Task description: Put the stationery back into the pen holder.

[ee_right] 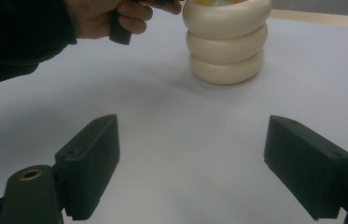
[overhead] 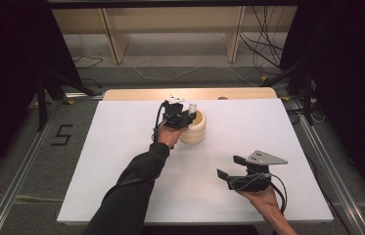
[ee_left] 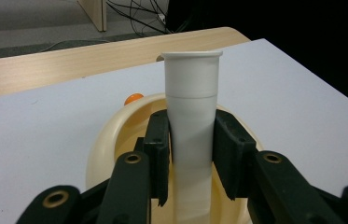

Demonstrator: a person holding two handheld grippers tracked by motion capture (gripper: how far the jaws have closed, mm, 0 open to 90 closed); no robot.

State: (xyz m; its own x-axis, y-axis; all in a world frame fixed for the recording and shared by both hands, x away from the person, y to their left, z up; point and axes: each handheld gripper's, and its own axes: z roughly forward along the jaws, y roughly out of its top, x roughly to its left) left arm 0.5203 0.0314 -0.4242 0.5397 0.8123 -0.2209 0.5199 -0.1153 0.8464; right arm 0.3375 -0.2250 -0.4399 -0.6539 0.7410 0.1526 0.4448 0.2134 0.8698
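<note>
Cream plastic container (overhead: 194, 128) with three stacked rounded ribs stands on the white table sheet (overhead: 121, 161), and it serves here as the landmark. The left gripper (overhead: 186, 113) sits over the container's rim on the side toward the person's left, its jaws pinching a tall white plastic tube with a flared lip (ee_left: 192, 121). In the left gripper view the two black pads (ee_left: 158, 154) press flat on either side of the tube's middle, and the tube stands upright with its lower part down inside the container's open mouth (ee_left: 115, 135) and its lip well above the rim. A small orange ball (ee_left: 133, 98) lies inside the container at its far edge, just behind the rim. The left hand (overhead: 169, 134) and dark sleeve (overhead: 126, 196) reach in toward the container from the near side of the table.

The right gripper (overhead: 230, 167) rests well apart from the container, nearer the person and to the right, with its jaws spread wide and nothing between them. In the right gripper view its pads (ee_right: 90, 158) frame bare white sheet, and the ribbed container (ee_right: 227, 39) stands beyond them, with the left hand (ee_right: 106, 18) beside it. A strip of pale wooden tabletop (overhead: 190, 94) shows beyond the container, past the far edge of the sheet.
</note>
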